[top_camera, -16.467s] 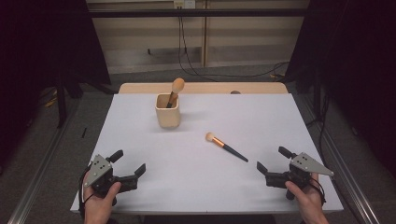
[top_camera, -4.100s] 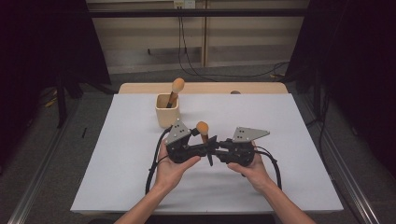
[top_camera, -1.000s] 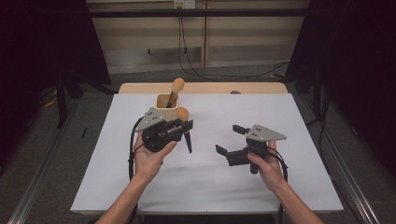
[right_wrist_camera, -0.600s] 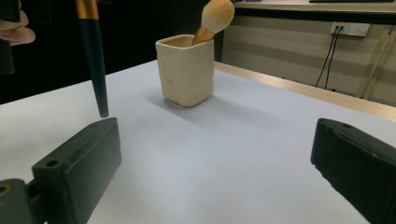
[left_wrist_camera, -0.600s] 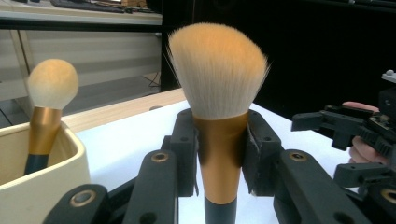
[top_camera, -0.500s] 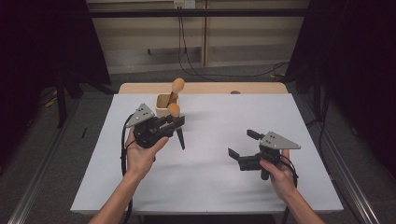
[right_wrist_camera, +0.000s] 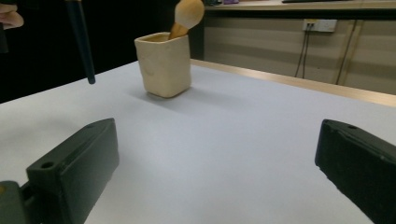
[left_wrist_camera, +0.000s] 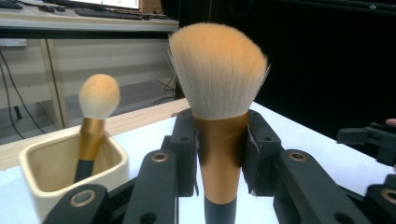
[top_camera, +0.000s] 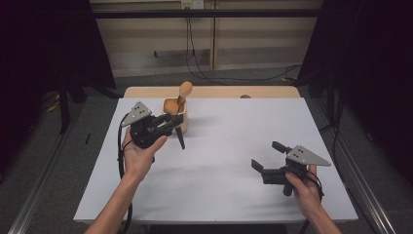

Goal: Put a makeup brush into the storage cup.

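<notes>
My left gripper (top_camera: pixel 169 122) is shut on a makeup brush (top_camera: pixel 171 106) with peach bristles, a gold ferrule and a black handle that hangs down over the table. It holds the brush upright just left of a cream cup (top_camera: pixel 185 122). In the left gripper view the pads clamp the brush (left_wrist_camera: pixel 218 74) at its ferrule, with the cup (left_wrist_camera: pixel 70 172) to the left. A second brush (top_camera: pixel 185 89) stands in that cup. My right gripper (top_camera: pixel 267 155) stands open and empty near the front right, and the cup (right_wrist_camera: pixel 164 65) lies beyond its jaws.
A white sheet (top_camera: pixel 229 146) covers the table, with a wooden strip (top_camera: pixel 214 91) along the far edge. Cables hang down the back wall. Dark floor and metal rails flank both sides. The held brush's black handle (right_wrist_camera: pixel 80 37) hangs at the upper left of the right gripper view.
My left gripper has carried the brush left and back, up beside the cup. My right gripper has moved right and nearer the front edge, still open.
</notes>
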Available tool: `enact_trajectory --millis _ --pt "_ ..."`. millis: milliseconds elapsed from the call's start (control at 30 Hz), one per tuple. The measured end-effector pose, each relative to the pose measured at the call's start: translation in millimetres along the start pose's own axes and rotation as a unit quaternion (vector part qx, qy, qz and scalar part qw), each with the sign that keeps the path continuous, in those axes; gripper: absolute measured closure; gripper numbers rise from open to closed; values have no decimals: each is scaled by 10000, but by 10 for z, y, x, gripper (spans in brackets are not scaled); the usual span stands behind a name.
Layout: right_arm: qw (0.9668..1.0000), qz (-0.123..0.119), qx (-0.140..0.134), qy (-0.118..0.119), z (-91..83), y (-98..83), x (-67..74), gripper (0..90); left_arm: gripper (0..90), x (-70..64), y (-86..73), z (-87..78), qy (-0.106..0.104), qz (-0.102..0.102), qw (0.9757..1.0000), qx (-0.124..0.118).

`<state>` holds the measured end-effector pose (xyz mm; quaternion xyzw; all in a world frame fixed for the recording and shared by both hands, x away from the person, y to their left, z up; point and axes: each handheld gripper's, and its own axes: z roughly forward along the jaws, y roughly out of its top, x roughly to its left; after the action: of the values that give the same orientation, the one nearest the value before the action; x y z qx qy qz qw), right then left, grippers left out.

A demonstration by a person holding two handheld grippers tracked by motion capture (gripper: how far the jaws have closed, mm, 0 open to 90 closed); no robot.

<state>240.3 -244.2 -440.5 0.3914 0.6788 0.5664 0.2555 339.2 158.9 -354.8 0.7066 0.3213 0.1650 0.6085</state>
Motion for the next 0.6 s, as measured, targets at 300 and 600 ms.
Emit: enact_trajectory --millis 300,600 --pt "9999 56 5 -137 -190 -128 -98 0 693 110 81 -29 115 4 9999 -64" --pt "9992 23 -21 -410 -345 -206 -122 0 693 225 209 -28 219 109 9997 -90"
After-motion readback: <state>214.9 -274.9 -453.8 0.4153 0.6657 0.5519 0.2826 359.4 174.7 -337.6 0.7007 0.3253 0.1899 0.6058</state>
